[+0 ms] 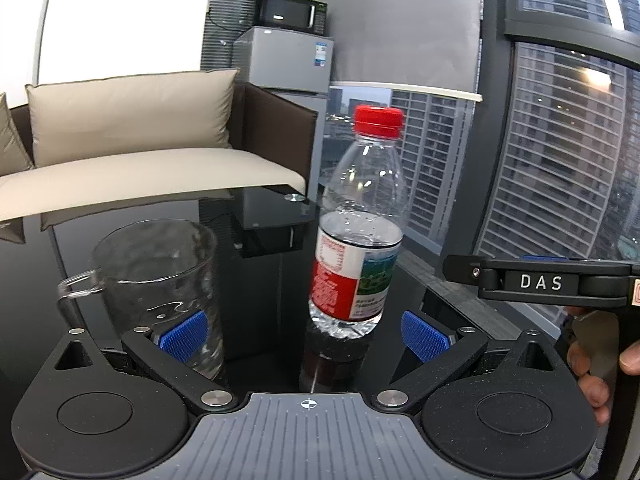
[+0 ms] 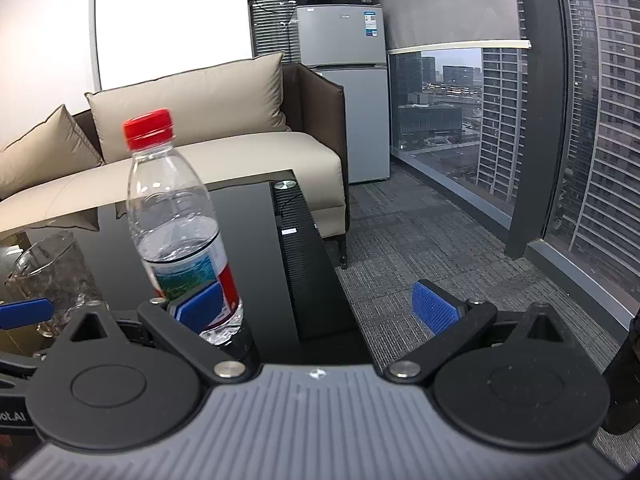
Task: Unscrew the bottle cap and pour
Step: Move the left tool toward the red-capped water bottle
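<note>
Capped bottle (image 1: pixel 356 240) stands right of the mug (image 1: pixel 156 280) on the table (image 1: pixel 260 280); both grippers, left (image 1: pixel 304 338) and right (image 2: pixel 316 308), spread wide, empty. A careless squeeze could topple it.

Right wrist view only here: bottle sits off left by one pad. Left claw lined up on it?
Observer: Yes; the clear plastic bottle with red cap stands centred between the left claw's open blue pads, ungripped.
Operator: Mug? I see a sliver.
Observer: The clear glass mug stands left of the bottle, handle pointing left.
Operator: My claw visible there?
Observer: The right claw shows only as a black body marked DAS, right of the bottle.
</note>
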Demonstrator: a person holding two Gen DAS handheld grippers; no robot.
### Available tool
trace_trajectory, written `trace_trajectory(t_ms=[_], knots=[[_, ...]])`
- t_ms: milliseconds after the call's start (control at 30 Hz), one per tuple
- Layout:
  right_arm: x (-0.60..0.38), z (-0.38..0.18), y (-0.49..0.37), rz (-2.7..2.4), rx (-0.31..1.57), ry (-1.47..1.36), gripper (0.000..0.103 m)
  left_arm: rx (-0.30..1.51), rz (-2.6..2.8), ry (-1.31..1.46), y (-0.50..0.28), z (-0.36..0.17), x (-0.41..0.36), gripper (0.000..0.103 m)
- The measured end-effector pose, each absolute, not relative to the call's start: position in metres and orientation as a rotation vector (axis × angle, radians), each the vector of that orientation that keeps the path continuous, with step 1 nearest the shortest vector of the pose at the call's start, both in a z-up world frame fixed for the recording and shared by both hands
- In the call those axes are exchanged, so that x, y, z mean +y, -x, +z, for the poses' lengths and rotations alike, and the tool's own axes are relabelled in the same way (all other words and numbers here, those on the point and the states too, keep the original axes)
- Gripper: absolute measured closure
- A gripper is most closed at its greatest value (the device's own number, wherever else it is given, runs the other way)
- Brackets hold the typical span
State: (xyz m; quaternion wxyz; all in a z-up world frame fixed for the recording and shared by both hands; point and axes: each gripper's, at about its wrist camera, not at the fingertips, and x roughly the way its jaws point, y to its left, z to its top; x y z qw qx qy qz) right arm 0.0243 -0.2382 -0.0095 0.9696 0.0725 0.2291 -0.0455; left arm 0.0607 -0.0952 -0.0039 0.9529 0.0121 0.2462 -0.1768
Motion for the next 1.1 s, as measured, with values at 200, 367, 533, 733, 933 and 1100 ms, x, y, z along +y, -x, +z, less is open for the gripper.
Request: trace_trajectory(t_ms=[200, 367, 533, 733, 933, 1100], knots=[[-0.246, -0.009, -0.026, -0.115, 0.451, -0.172, 0.000, 0.495, -0.368, -0.041, -0.073, -0.008, -0.107, 0.001], [-0.253, -0.007, -0.026, -0.142, 0.442, -0.197, 0.000, 0.491, -0.376, -0.055, -0.073, -0.007, -0.113, 0.001], [-0.260, -0.007, -0.024, -0.176, 0.433, -0.232, 0.000, 0.483, -0.377, -0.076, -0.079, -0.010, -0.126, 0.001], [-0.264, -0.007, -0.024, -0.173, 0.444, -0.245, 0.000, 0.473, -0.372, -0.082, -0.084, -0.014, -0.138, 0.001], [-0.266, -0.005, -0.022, -0.185, 0.438, -0.252, 0.000, 0.465, -0.372, -0.090, -0.089, -0.017, -0.147, 0.002], [-0.275, -0.006, -0.021, -0.232, 0.438, -0.294, 0.000, 0.460, -0.357, -0.097, -0.093, -0.018, -0.153, 0.017]])
